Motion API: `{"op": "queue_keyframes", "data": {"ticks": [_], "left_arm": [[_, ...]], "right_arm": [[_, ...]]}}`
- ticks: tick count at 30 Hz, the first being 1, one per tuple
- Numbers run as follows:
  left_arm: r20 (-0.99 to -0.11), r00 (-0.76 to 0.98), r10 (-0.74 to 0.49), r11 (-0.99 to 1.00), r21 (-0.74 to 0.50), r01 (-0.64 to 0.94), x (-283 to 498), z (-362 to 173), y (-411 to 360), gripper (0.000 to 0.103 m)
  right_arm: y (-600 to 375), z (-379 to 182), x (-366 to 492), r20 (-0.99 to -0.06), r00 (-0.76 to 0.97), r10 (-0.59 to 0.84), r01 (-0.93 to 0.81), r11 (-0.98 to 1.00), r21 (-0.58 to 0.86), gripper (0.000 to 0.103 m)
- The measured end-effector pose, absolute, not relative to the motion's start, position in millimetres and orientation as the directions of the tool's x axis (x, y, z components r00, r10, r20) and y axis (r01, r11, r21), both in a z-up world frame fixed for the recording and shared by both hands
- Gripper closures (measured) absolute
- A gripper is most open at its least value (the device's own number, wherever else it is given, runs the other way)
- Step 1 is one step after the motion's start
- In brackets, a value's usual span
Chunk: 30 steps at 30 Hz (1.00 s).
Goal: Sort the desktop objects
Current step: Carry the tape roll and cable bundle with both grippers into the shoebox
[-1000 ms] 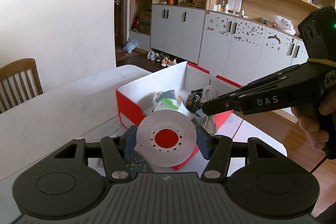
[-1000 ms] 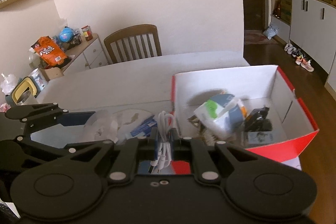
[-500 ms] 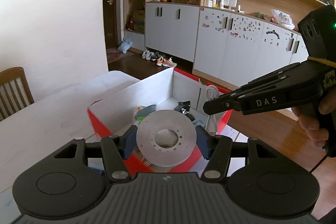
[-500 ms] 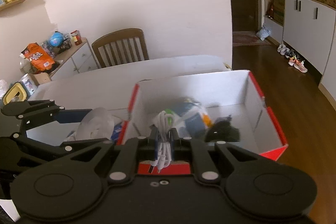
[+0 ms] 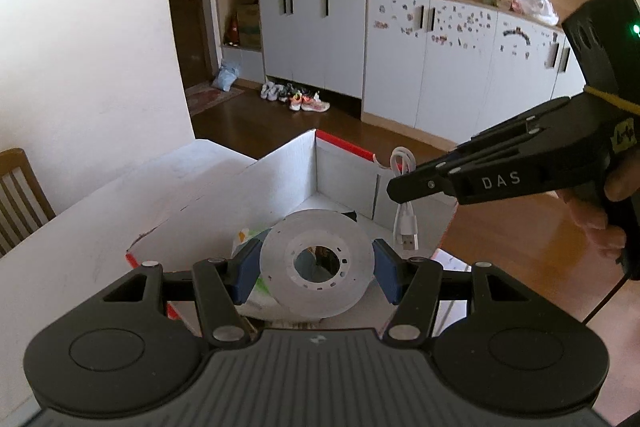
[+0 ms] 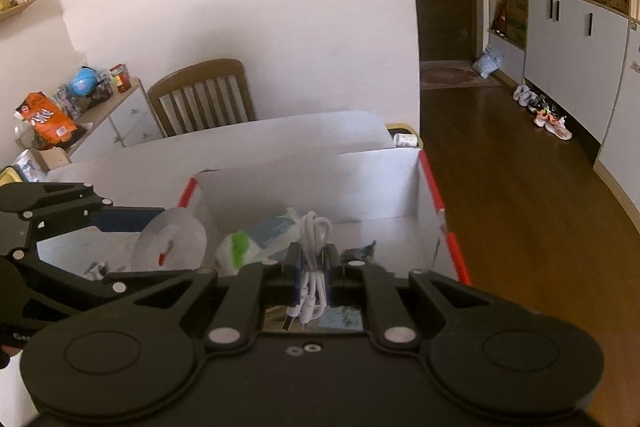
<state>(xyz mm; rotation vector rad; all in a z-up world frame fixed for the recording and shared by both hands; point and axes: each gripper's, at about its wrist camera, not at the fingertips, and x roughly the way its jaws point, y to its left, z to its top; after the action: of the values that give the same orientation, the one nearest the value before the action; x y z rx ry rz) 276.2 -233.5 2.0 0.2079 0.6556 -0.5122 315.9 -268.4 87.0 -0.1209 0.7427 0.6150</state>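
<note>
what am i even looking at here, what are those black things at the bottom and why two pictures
There is no robot here: a person holds a pair of hand-held tongs in each hand, and each has a wide-angle camera looking along its two fingers. The black shape at the bottom of each picture is that tool's own body.

One picture comes from the left tongs, which grip a roll of clear tape. The other comes from the right tongs, shut on a bundled white cable; they also show from the side in the left picture.

Both items hang over an open red and white box on a white table, with a few things already inside.
</note>
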Motion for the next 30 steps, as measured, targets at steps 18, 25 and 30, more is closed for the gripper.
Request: {"op": "queue_keyframes", "data": {"ticks": [18,25,30], "left_arm": [[-0.747,0.527,-0.405,0.728,0.085,0.680,324,-36,-286,0.045],[-0.813,0.451,-0.369,0.698,0.078,0.712,344,-57,-294,0.045],[-0.829,0.409,-0.382,0.659,0.066,0.749,348,-62,-299,0.045]], "right_arm": [[-274,44,365,-0.783,0.474,0.403,-0.544,0.833,0.099,0.094],[-269,35,367,-0.805,0.446,0.391,-0.585,0.808,0.068,0.094],[-266,34,372,-0.826,0.424,0.373,-0.607,0.794,0.047,0.094]]}}
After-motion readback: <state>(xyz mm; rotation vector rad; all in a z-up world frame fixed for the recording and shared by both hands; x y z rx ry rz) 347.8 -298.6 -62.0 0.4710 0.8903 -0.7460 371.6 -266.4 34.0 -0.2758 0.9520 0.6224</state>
